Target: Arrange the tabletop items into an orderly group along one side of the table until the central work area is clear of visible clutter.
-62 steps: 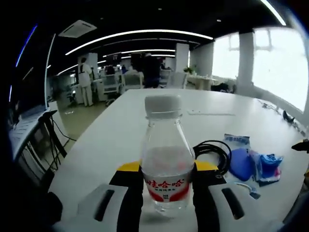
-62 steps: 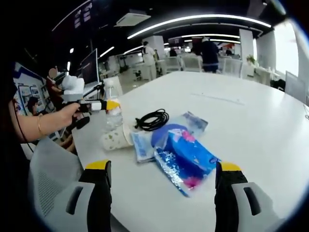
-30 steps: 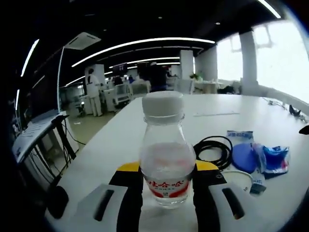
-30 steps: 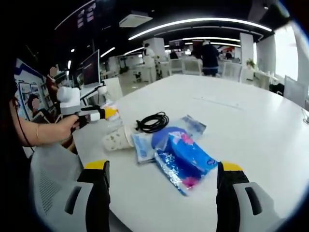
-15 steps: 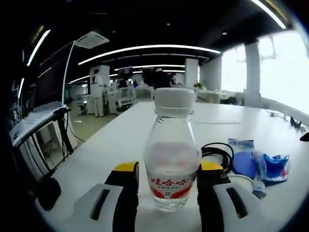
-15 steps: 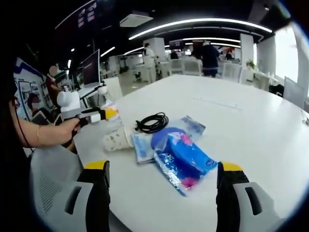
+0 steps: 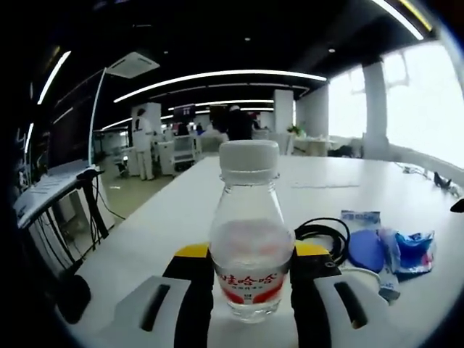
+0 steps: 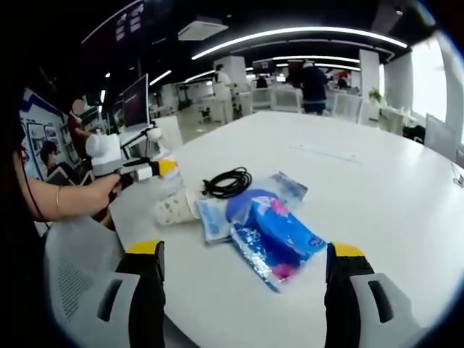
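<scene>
A clear plastic water bottle (image 7: 250, 239) with a white cap and a red-lettered label stands upright at the centre of the left gripper view, clamped at its lower body between the yellow-tipped jaws of the left claw (image 7: 250, 272), low over the white tabletop (image 7: 174, 210). To the right of the bottle in that view lie a coiled black cable (image 7: 322, 233) and, further right, blue and white plastic packets (image 7: 384, 246). In the right gripper view, the right claw (image 8: 243, 279) hangs open at the bottom of the frame, its two yellow-tipped jaws spread wide and holding nothing, above the near edge of the tabletop (image 8: 377, 188). Just beyond it, in the middle of the frame, a glossy blue packet (image 8: 272, 235) lies against a pale packet (image 8: 214, 217), with a paper cup (image 8: 172, 208) tipped on its side touching their left end and the black cable (image 8: 227, 181) coiled just behind them. At the left of this frame a person's hand (image 8: 109, 192) grips the left claw's handle at the tabletop's left edge, the bottle there mostly hidden behind the claw. People stand at workstations in the office background under long ceiling light strips.
</scene>
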### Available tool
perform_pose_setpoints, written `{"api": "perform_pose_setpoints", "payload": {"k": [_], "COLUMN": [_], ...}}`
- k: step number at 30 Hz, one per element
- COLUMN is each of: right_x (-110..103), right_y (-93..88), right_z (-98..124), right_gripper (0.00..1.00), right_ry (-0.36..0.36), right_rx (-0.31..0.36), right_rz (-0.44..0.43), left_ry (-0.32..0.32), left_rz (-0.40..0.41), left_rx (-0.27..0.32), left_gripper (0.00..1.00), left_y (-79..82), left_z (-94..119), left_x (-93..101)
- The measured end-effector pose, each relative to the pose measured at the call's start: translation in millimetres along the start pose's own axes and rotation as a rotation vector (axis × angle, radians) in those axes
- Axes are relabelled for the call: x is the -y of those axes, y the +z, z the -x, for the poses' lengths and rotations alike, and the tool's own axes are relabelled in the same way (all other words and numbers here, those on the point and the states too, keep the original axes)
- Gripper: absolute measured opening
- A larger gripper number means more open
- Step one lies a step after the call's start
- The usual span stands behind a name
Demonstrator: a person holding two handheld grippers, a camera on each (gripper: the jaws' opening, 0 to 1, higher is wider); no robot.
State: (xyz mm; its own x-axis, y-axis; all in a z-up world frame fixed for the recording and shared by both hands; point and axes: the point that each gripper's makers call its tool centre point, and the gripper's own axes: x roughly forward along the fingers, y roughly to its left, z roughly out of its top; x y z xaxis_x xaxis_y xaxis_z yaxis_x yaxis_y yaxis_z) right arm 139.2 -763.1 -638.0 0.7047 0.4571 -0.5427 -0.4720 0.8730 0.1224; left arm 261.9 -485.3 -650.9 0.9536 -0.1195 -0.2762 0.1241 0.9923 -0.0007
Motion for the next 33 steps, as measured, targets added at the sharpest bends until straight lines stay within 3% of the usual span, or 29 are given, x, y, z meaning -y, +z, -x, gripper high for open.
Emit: {"api": "perform_pose_setpoints", "payload": {"k": [19,23,33], "right_x": [2,2,3], "right_y": [1.4,2.2,-2.8], "right_z": [-3,-3,-11], "right_gripper": [0.91,0.91,0.90], "right_ry": [-0.010,-0.010,-0.007], "right_rx": [-0.010,-0.006,-0.033], "right_rz": [0.030,0.030,0.033], "left_ry": [-0.016,0.000,-0.014], "left_rz": [0.052,0.067,0.010], "left_rx": [-0.046,-0.039,0.000], "left_gripper": [0.37,0.37,0.37], "left_y": [8.4,15.4,43.6], "left_z": [-16,-22,-41], "left_x": [-15.3,-25.1,-31.5]}}
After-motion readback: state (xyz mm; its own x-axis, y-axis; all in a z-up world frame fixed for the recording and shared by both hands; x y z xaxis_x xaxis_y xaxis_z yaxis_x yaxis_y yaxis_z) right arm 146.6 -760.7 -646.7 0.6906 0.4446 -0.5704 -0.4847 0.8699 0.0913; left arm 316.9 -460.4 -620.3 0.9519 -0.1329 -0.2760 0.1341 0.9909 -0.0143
